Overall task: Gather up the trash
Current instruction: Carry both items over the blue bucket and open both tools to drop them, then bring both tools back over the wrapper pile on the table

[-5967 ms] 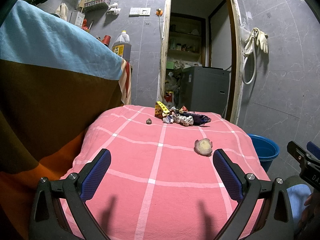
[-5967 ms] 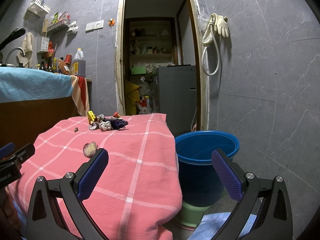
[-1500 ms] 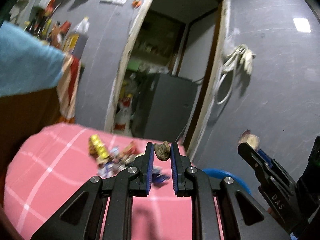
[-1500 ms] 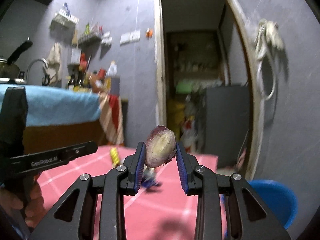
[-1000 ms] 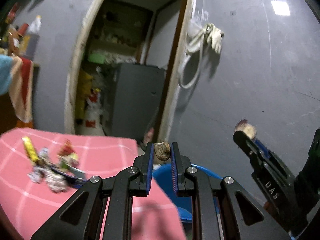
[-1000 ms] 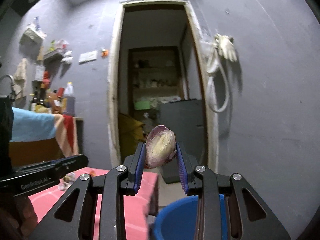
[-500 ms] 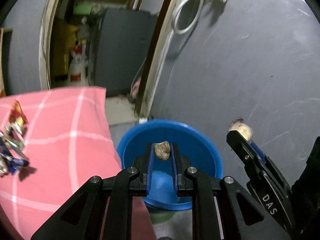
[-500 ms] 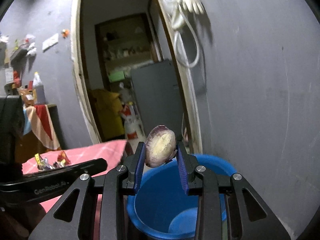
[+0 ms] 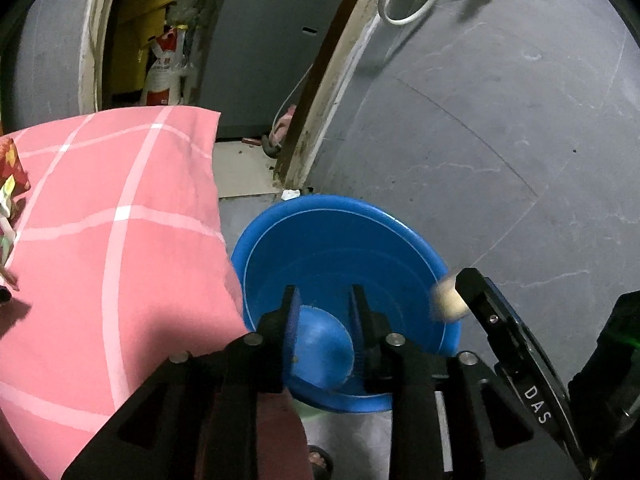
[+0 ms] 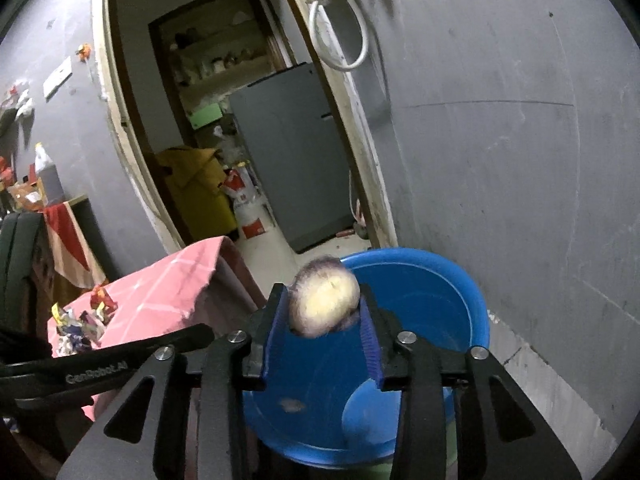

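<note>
A blue bucket (image 9: 400,240) stands on the floor right of the pink-clothed table (image 9: 100,240); it also shows in the right wrist view (image 10: 460,292). My left gripper (image 9: 324,320) hangs over the bucket, slightly open and empty. A small brown scrap (image 10: 292,404) lies blurred inside the bucket. My right gripper (image 10: 324,312) is over the bucket with its jaws parted; the purple-skinned, pale-fleshed peel piece (image 10: 324,304) is blurred between them and also shows in the left wrist view (image 9: 446,304). I cannot tell if it is still gripped.
Several wrappers (image 10: 84,320) lie on the pink cloth, also at the left edge of the left wrist view (image 9: 10,184). A doorway with a grey appliance (image 10: 292,152) is behind. A grey wall (image 9: 500,120) stands right of the bucket.
My left gripper opened and its small brown scrap dropped into the bucket. My right gripper's jaws widened around the peel piece. Both grippers moved down over the bucket.
</note>
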Motion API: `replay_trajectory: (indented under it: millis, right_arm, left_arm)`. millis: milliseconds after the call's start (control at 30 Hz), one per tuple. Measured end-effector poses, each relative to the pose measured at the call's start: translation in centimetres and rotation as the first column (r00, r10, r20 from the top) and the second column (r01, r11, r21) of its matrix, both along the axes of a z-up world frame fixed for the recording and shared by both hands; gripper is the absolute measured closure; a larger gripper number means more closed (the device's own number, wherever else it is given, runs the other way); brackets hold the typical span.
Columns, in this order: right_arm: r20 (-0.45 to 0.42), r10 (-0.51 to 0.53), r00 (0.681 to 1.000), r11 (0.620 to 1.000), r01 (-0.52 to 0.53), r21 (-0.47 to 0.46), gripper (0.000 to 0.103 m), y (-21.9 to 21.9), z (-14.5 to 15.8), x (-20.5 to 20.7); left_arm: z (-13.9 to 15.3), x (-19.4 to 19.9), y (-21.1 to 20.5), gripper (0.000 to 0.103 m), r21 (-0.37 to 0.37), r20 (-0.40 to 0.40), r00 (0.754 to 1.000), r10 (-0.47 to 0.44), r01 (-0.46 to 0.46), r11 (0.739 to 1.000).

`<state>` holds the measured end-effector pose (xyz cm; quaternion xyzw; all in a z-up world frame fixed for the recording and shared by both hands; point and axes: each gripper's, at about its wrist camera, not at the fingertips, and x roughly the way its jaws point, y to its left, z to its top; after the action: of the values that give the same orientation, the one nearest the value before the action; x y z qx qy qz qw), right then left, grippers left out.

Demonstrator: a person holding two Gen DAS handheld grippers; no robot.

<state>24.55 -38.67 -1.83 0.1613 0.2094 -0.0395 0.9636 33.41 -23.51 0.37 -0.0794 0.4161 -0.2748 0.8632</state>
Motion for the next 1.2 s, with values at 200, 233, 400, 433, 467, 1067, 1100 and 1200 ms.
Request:
replay_trajectory:
  millis: [200,233,400,433,467,1067,1100,1200]
  right_arm:
    - [0.005,-0.017,1.000,1.000,0.017,0.007,0.055,-0.3,0.1,-0.3]
    - [0.014,-0.018,1.000,1.000,0.018,0.005,0.052,-0.4,0.2,-0.5]
    - [0.082,-0.017,0.996,1.000,0.018,-0.011,0.036,0.0,1.1,-1.4]
    - [0.101,-0.015,0.995,1.000,0.016,-0.014,0.027,0.2,1.3,-1.6]
    - [0.124,-0.011,0.992,1.000,0.013,-0.020,0.023,0.4,1.6,-2.0]
    - [0.421,0.214,0.881,0.972,-0.149,-0.182,0.000,8.2,5.7,-5.6]
    - [0.427,0.230,0.875,0.967,-0.159,-0.197,0.000,9.0,5.8,-5.8]
    - [0.435,0.276,0.857,0.954,-0.190,-0.231,0.000,10.7,6.1,-6.0]
  left_arm:
    - [0.8,-0.7,1.0,0.065,-0.026,0.041,0.999,0.024,-0.023,0.999]
    - [1.0,-0.9,1.3,0.065,-0.032,0.049,0.998,0.030,-0.028,0.999]
    - [3.1,-2.5,3.6,0.043,-0.053,0.144,0.986,0.080,-0.073,0.996]
    - [3.5,-3.1,4.1,0.037,-0.060,0.171,0.981,0.094,-0.085,0.995]
    - [3.9,-3.6,4.8,0.033,-0.069,0.198,0.974,0.108,-0.095,0.993]
    - [7.6,-11.9,17.8,0.002,-0.146,0.463,0.798,0.387,-0.362,0.921]
    - [7.5,-12.2,18.0,0.002,-0.140,0.478,0.783,0.397,-0.378,0.915]
    - [7.5,-13.5,19.3,0.002,-0.119,0.529,0.734,0.426,-0.433,0.893]
